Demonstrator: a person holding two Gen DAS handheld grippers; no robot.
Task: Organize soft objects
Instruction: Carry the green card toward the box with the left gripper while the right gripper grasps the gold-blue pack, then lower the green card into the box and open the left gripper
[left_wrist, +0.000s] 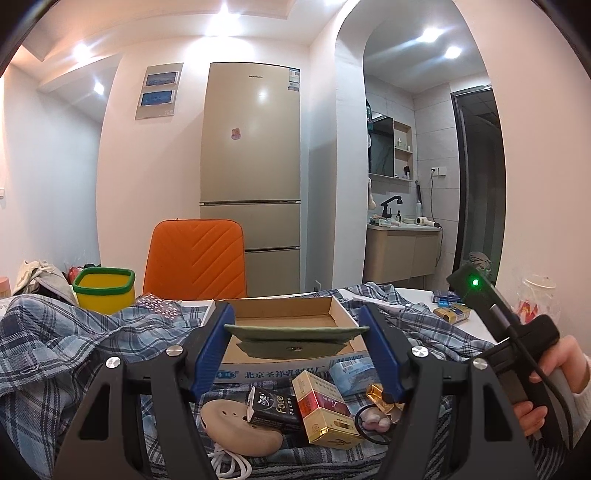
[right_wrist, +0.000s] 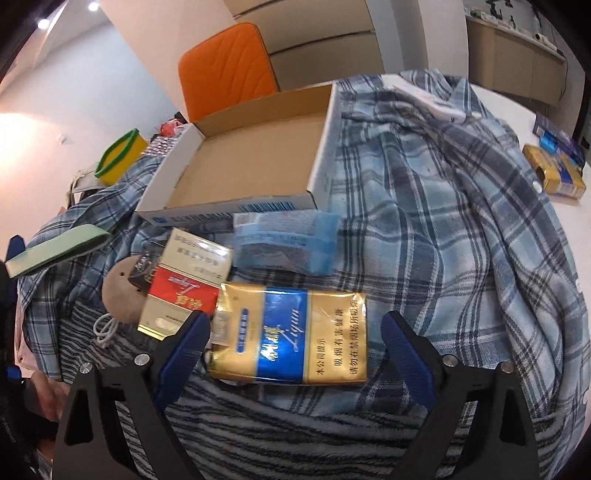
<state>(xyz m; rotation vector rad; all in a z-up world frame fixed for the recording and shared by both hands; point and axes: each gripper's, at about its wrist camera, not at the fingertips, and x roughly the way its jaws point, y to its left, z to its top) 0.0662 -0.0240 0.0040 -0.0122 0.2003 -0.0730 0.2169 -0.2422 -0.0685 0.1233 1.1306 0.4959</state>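
My left gripper (left_wrist: 295, 317) is shut on a flat green pad (left_wrist: 291, 330), held level just above the open cardboard box (left_wrist: 338, 308); the pad's shadow falls on the box floor. From the right wrist view the same green pad (right_wrist: 55, 247) shows at the far left, in front of the cardboard box (right_wrist: 321, 155). My right gripper (right_wrist: 295, 317) points steeply down and stands open around a gold and blue cigarette pack (right_wrist: 295, 332) that lies on striped cloth. Its fingers (right_wrist: 192, 339) do not press on the pack.
A red and gold pack (right_wrist: 184, 291), a blue tissue packet (right_wrist: 284, 240), a beige round device (right_wrist: 118, 295) and a white cable (right_wrist: 107, 328) lie before the box. A plaid shirt (right_wrist: 443, 184) covers the table. A yellow tub (left_wrist: 103, 291) and orange chair (left_wrist: 195, 258) stand behind.
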